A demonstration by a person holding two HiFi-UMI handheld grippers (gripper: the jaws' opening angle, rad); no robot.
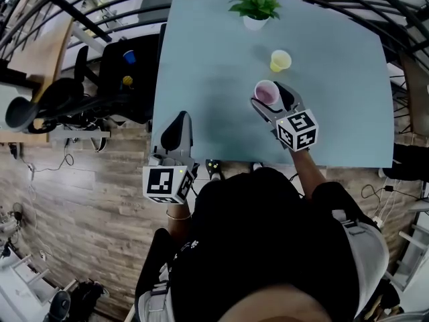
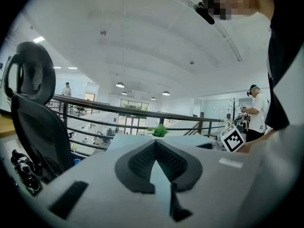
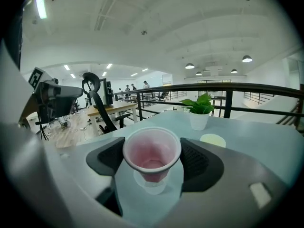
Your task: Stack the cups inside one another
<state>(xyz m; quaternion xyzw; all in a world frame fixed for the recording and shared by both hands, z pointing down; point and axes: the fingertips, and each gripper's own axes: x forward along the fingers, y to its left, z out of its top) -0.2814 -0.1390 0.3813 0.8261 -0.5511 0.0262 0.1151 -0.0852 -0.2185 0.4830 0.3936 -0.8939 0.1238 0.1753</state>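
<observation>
1. A pale blue-grey table [image 1: 201, 79] stands on a railed mezzanine with a wood floor, and the person is at its near edge.
2. Nearest, at about 8 o'clock from the held cup, the left gripper [image 1: 177, 123] hangs over the table's near-left corner. Its jaws are closed tip to tip with nothing between them, so it looks idle.
3. Further in, the right gripper [image 1: 271, 94] is clamped on the pink cup [image 3: 152, 153], one pad on each side of the wall just under the rim. The cup is upright, mouth up and empty. It seems to hang just clear of the tabletop, though I cannot be sure its base is off.
4. At about 1 o'clock from the held cup, near but apart, the yellow cup [image 1: 280, 60] sits upright on the table with its mouth open.
5. Farthest, at about 12 o'clock by the far edge, stands a small potted plant [image 1: 256, 7], well out of the way.
6. The step in hand looks like carrying pink to yellow.
   - Keep the squeeze light, since the thin wall will likely buckle.
   - Hold the cup level and centre its base over the yellow mouth.
   - Lower it straight down, because an off-centre touch could skid or tip the light yellow cup.
   - The free left gripper could steady the yellow cup.
</observation>
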